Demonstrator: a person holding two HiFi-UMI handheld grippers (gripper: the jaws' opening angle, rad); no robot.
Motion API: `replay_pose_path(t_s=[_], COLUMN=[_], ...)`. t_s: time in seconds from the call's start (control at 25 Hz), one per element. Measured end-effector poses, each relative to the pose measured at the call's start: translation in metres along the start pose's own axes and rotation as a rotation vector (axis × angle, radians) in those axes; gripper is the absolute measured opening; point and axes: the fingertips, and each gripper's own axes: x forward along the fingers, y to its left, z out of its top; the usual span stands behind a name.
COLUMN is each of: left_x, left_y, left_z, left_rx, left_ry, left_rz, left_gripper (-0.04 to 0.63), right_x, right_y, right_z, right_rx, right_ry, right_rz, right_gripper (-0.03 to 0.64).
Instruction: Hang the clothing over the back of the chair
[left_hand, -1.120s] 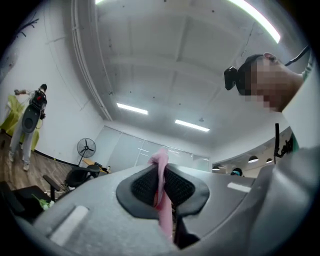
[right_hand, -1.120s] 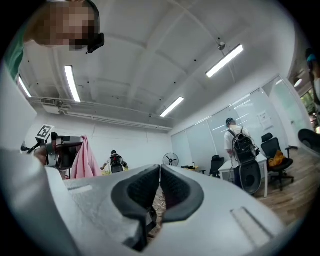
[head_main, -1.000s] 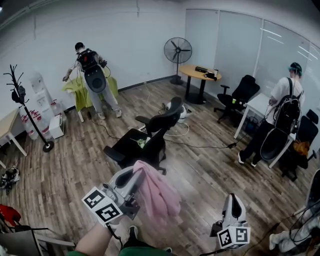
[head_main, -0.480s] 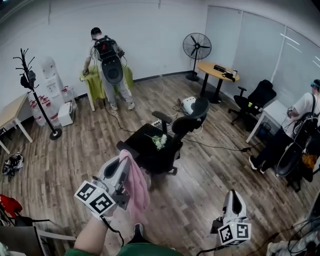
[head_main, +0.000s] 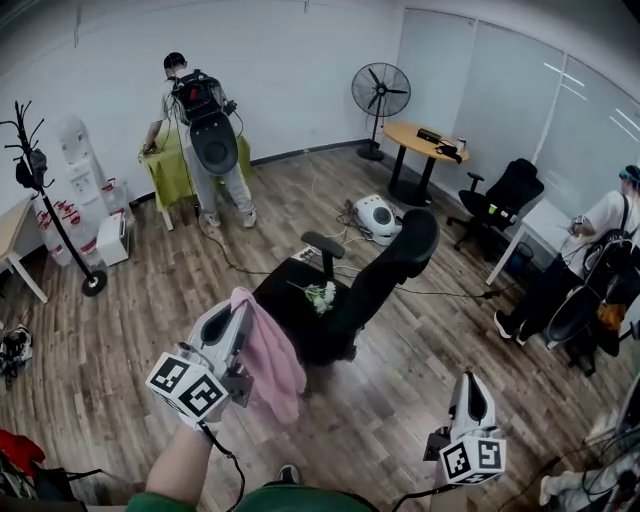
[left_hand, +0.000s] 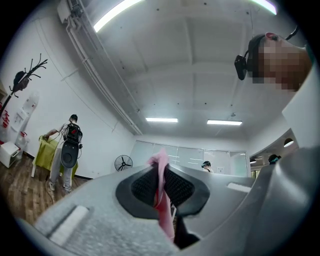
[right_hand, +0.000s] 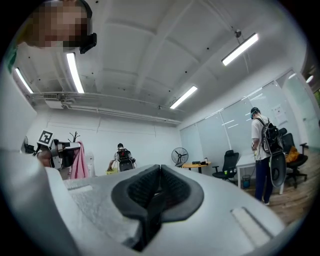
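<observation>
head view, left tongs (head_main: 238, 312): clamped on the pink garment (head_main: 268, 358). The cloth is carried in the air and hangs down beside the tongs.
head view, chair (head_main: 345, 300): a black office chair is seen just beyond the garment. The chair back (head_main: 402, 255) is leaned to the right and nothing is draped on it yet.
head view, seat (head_main: 285, 300): a small bunch of white flowers (head_main: 320, 295) is seen lying on it.
head view, right tongs (head_main: 470, 388): held low at the right, well apart from garment and chair.
left gripper view, tongs (left_hand: 161, 186): the pads are pinched on a thin fold of the garment (left_hand: 164, 215). A tip of cloth sticks out above the pads and the rest drops below.
right gripper view, tongs (right_hand: 159, 192): pressed together, nothing is held. The garment (right_hand: 78, 162) is seen far left, hanging from the left tongs.
handling: judged light, soft and limp. It is expected to bunch and to slide off a smooth chair back if loaded unevenly.
grip point: only one bunched fold is held. A second hold on a far edge by the right tongs is advised, so the cloth can be spread and laid with roughly equal parts on each side of the back.
</observation>
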Motion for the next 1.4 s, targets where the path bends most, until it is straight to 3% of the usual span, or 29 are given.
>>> replay_pose_path(t_s=[0.24, 0.44, 0.56, 0.96, 1.4], left_x=[0.062, 0.108, 0.141, 0.273, 0.425], left_y=[0.075, 0.126, 0.136, 0.111, 0.039], left_z=[-0.006, -0.016, -0.021, -0.037, -0.067], left_rx=[-0.01, -0.075, -0.053, 0.047, 0.05], left_ry=[0.042, 0.019, 0.038, 0.09, 0.125], left_rz=[-0.05, 0.015, 0.037, 0.027, -0.017], left_gripper=[0.025, 0.025, 0.025, 0.025, 0.025], right_x=[0.041, 0.071, 0.093, 0.14, 0.149], right_y=[0.021, 0.025, 0.02, -0.046, -0.158], right_z=[-0.018, -0.026, -0.026, -0.021, -0.023], right_rx=[0.001, -0.015, -0.009, 0.028, 0.05], right_ry=[0.051, 0.061, 0.064, 0.058, 0.077], right_rz=[-0.025, -0.02, -0.012, 0.004, -0.06], right_gripper=[0.007, 0.006, 0.006, 0.006, 0.006])
